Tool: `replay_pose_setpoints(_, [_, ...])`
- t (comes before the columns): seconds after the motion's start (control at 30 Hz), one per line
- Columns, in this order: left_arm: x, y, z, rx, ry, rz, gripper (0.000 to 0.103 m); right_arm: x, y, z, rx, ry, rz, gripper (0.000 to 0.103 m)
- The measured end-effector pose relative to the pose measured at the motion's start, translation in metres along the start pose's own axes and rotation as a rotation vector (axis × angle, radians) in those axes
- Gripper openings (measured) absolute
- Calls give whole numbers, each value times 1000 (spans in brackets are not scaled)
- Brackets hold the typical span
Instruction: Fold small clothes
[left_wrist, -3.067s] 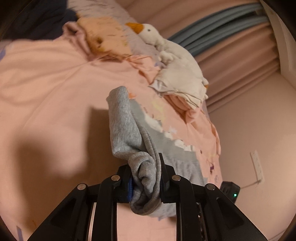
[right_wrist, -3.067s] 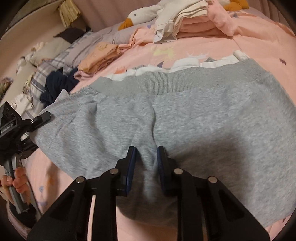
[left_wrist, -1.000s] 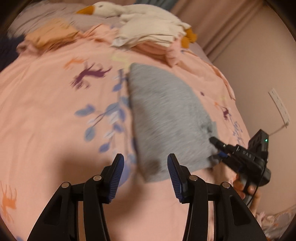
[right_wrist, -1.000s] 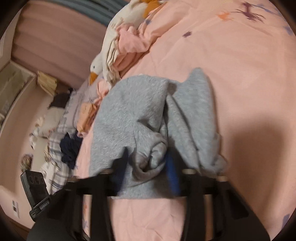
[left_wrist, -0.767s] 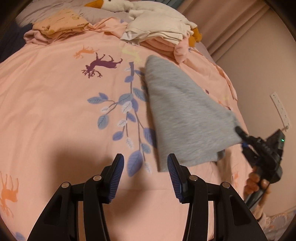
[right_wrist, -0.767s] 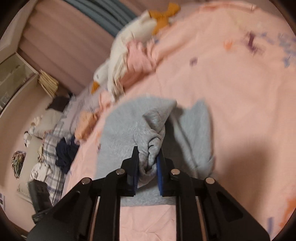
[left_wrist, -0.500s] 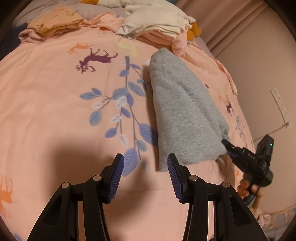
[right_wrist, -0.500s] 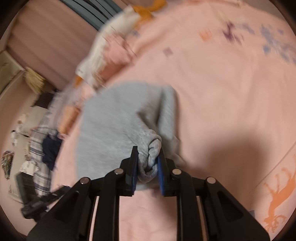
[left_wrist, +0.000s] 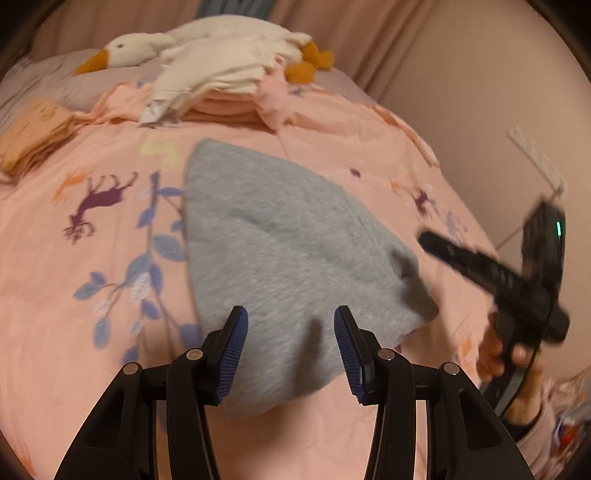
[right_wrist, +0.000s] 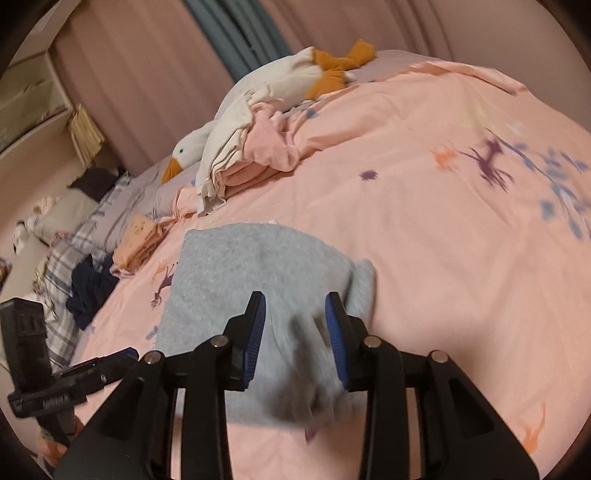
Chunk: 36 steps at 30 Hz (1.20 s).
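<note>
The right tongs (right_wrist: 294, 334) have let go: half a second ago they pinched a bunched corner of the grey shorts (left_wrist: 280, 251), and now their blue pads (right_wrist: 255, 332) stand spread with that corner lying loose between and below them. The left tongs (left_wrist: 290, 350) are spread as before, but have come in over the near edge of the shorts, which they do not grip.

The shorts lie folded on the pink bed (left_wrist: 55, 258), a blunt wedge with its narrow end toward the pillows. Seen from the right wrist (right_wrist: 258, 280), one layer sticks out past the top layer at the right edge, and the near corner is rumpled and blurred.

From the left wrist, the right tongs (left_wrist: 428, 238) show dark and smeared just beside the right corner of the shorts, apart from the cloth, with the hand (left_wrist: 502, 354) on their handle below. From the right wrist, the left tongs (right_wrist: 127, 356) reach in from the lower left, near the shorts' left edge.

Farther up the bed a goose toy (left_wrist: 207, 48) lies along a stack of folded cream and pink clothes (left_wrist: 221, 99). A folded orange piece (right_wrist: 138, 242) sits well to the left, with a dark blue heap (right_wrist: 90, 288) beside it.
</note>
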<state>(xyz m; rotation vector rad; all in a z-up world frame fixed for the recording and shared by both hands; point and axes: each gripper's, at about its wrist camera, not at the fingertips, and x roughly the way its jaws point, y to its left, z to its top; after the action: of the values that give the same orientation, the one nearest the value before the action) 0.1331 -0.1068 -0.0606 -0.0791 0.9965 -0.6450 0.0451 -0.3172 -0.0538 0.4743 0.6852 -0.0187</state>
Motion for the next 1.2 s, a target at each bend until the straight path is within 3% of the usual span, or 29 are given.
replay_pose_setpoints(0.2, [23, -11, -12, 110, 49, 71, 47, 51, 3, 18, -7, 95, 11, 31])
replay_pose_setpoints(0.33, [30, -6, -15, 101, 71, 57, 46, 85, -10, 15, 27, 211, -70, 28])
replay_pose_setpoints(0.4, [30, -7, -15, 106, 68, 61, 47, 95, -18, 11, 64, 241, -70, 27])
replay_pose_setpoints(0.57, [29, -8, -15, 111, 68, 72, 47, 68, -15, 12, 87, 176, -29, 32])
replay_pose_setpoints(0.8, [26, -7, -17, 91, 62, 59, 47, 3, 15, -10, -58, 76, 37, 32])
replay_pose_setpoints(1.0, [25, -7, -18, 85, 62, 55, 47, 4, 22, -46, -175, 133, -44, 30])
replay_pose_setpoints(1.2, [24, -5, -19, 69, 58, 48, 47, 18, 15, -55, -172, 156, -72, 28])
